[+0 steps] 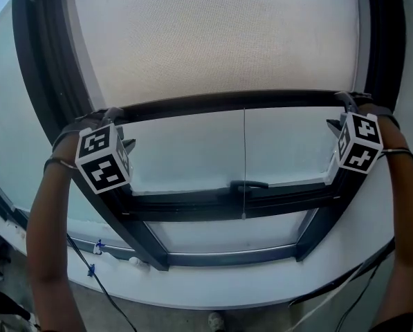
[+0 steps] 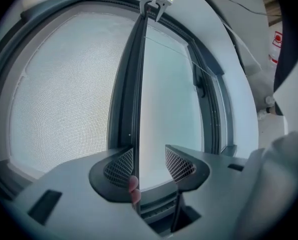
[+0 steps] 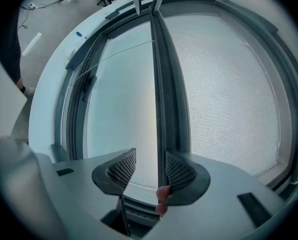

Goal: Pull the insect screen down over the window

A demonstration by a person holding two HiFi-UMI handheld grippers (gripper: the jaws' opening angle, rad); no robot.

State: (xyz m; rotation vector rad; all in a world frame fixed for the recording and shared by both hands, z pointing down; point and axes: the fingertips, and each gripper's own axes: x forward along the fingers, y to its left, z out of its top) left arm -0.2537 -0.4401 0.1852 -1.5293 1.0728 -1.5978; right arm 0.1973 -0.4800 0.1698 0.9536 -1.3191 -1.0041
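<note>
Grey mesh of the insect screen (image 1: 220,40) is hanging from 12 o'clock to mid-window, its dark bottom bar (image 1: 241,102) lying level. At the bar's 9 o'clock end the left gripper (image 2: 149,161) is straddling it, jaws apart, only 1 pad (image 2: 121,165) touching. At 3 o'clock the right gripper (image 3: 149,166) is doing likewise, jaws wide. Bare glass (image 1: 192,154) is showing toward 6 o'clock.

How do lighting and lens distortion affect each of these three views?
Head view: the bright insect screen backlights the scene, both forearms look shaded, the window frame bows. Left gripper view: fisheye circle with black corners; the screen's bottom bar bends. Right gripper view: same bending; the glass is washed out.
</note>
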